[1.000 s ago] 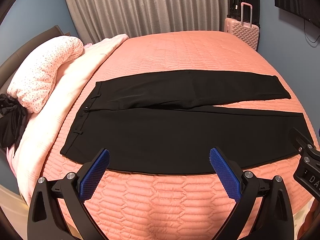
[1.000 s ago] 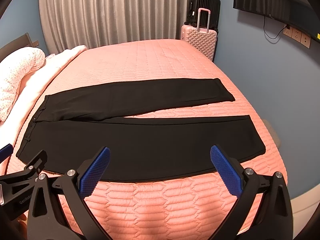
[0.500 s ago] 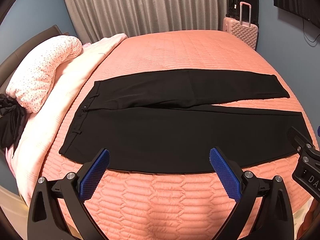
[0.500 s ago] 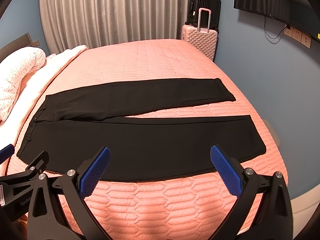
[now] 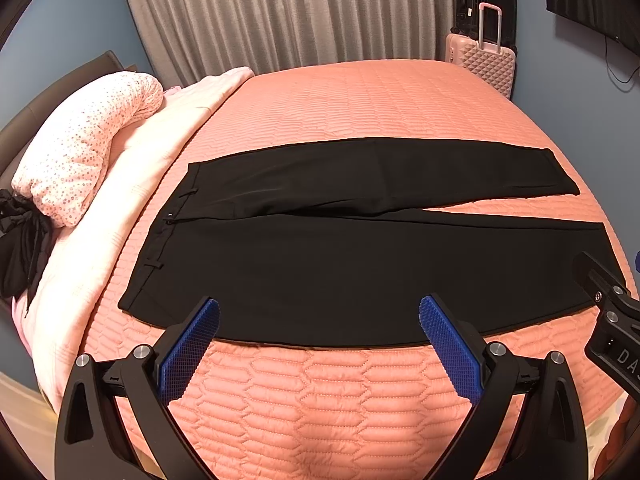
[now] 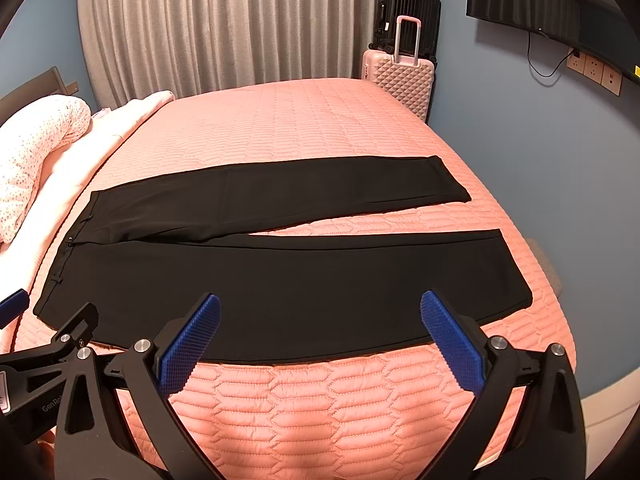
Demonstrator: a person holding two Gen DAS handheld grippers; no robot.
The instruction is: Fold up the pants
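Black pants — flat, unfolded, legs splayed

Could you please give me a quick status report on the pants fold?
Left gripper and right gripper both open, empty, hovering at the near edge. Black pants flat on the bed, legs splayed, unfolded. Nothing in the way.

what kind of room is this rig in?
Most likely a bedroom, perhaps a hotel room: a bed with a quilted bedspread and pillow, suitcases by the curtain, black pants laid flat.
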